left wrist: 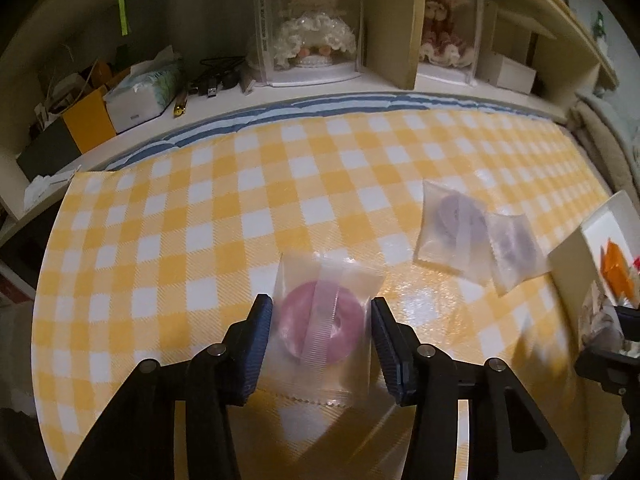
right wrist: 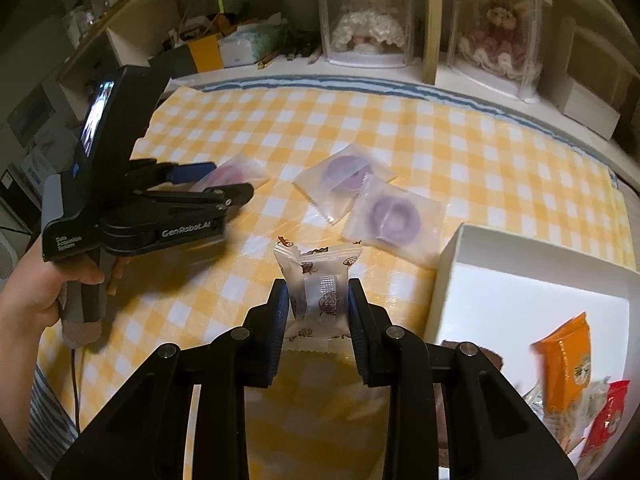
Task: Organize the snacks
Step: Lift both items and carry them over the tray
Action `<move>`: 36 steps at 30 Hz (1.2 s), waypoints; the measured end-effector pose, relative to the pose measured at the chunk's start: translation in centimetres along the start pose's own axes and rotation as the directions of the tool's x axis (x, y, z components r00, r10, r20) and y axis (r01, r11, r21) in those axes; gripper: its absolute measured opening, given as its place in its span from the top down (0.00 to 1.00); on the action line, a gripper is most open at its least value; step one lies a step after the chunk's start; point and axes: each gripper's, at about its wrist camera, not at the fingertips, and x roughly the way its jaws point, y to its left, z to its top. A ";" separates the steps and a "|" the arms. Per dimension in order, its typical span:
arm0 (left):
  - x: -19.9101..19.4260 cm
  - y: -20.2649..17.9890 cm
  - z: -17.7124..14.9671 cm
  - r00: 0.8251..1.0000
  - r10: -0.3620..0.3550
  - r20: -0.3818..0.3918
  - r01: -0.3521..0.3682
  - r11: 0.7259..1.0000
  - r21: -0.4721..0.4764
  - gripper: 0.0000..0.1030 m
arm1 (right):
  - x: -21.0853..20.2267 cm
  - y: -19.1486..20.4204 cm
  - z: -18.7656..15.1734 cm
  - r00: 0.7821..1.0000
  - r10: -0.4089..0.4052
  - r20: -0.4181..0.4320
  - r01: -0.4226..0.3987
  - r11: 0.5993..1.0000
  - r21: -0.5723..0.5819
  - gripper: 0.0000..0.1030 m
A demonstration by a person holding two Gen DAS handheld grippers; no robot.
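Observation:
A pink ring-shaped snack in a clear wrapper (left wrist: 320,328) lies on the yellow checked cloth (left wrist: 200,208). It sits between the fingers of my left gripper (left wrist: 320,312), whose pads touch the wrapper's sides. In the right wrist view my right gripper (right wrist: 318,292) is shut on a white packet printed with cookies (right wrist: 320,280), held upright above the cloth. Two purple ring snacks in clear wrappers (right wrist: 344,172) (right wrist: 396,216) lie overlapping in the middle of the cloth. A white box (right wrist: 460,260) stands at the right and holds an orange packet (right wrist: 568,356) and a red packet (right wrist: 608,412).
A person's hand (right wrist: 36,296) holds the left gripper's handle at the left. Behind the cloth, a shelf carries two dolls in clear cases (left wrist: 316,28) (left wrist: 444,32), a tissue box (left wrist: 140,92), a yellow box (left wrist: 88,120) and cables.

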 end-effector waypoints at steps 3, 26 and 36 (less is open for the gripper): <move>-2.5 0.1 0.6 0.999 -0.022 0.048 0.023 0.999 -0.032 0.54 | -0.6 -0.4 0.2 1.000 0.001 0.021 -0.001 1.000 0.014 0.71; -18.2 -7.9 1.5 0.910 -0.263 0.319 0.279 0.960 -0.004 0.54 | -14.7 -7.9 1.6 0.956 -0.108 0.272 0.079 0.990 0.116 0.72; -16.1 -13.2 1.1 0.882 -0.407 0.239 0.402 0.913 0.070 0.54 | -17.0 -14.4 -2.1 0.942 -0.213 0.260 0.150 0.958 0.242 0.72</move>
